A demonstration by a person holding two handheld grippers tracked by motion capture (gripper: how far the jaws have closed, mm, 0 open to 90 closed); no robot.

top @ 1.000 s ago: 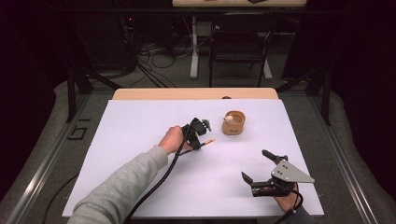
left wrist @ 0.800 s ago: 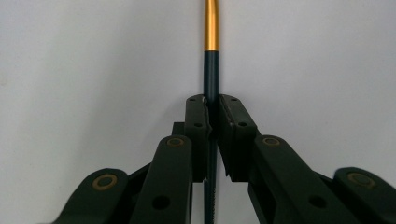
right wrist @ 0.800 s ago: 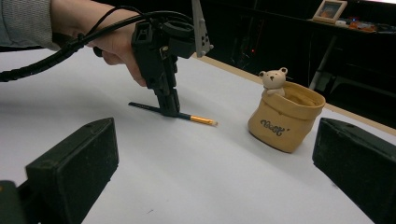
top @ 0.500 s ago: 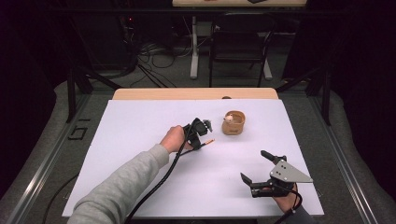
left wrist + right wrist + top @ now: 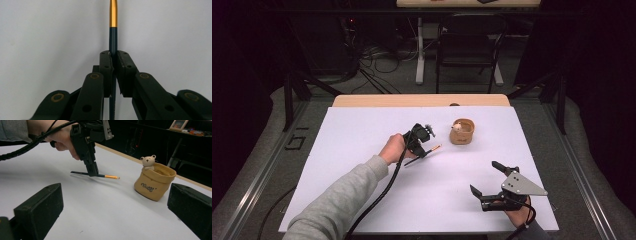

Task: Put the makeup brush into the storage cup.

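Observation:
A thin dark pencil-like stick with a gold end (image 5: 432,149) lies level at the white table's surface, left of a tan pot (image 5: 461,131) with a small bear figure on its rim. My left gripper (image 5: 419,151) points down at the stick and is shut on its dark shaft. In the left gripper view the pads (image 5: 123,67) pinch the shaft and the gold end (image 5: 113,15) sticks out beyond them. In the right gripper view the stick (image 5: 107,176) lies just left of the pot (image 5: 154,182). My right gripper (image 5: 486,178) stands open and holds nothing near the front right edge.
The white sheet (image 5: 362,130) covers the table, with a wooden strip (image 5: 412,100) along the far edge. A black cable (image 5: 387,185) trails from the left gripper over the grey sleeve. Behind the table stand chair legs and loose cables on the floor.

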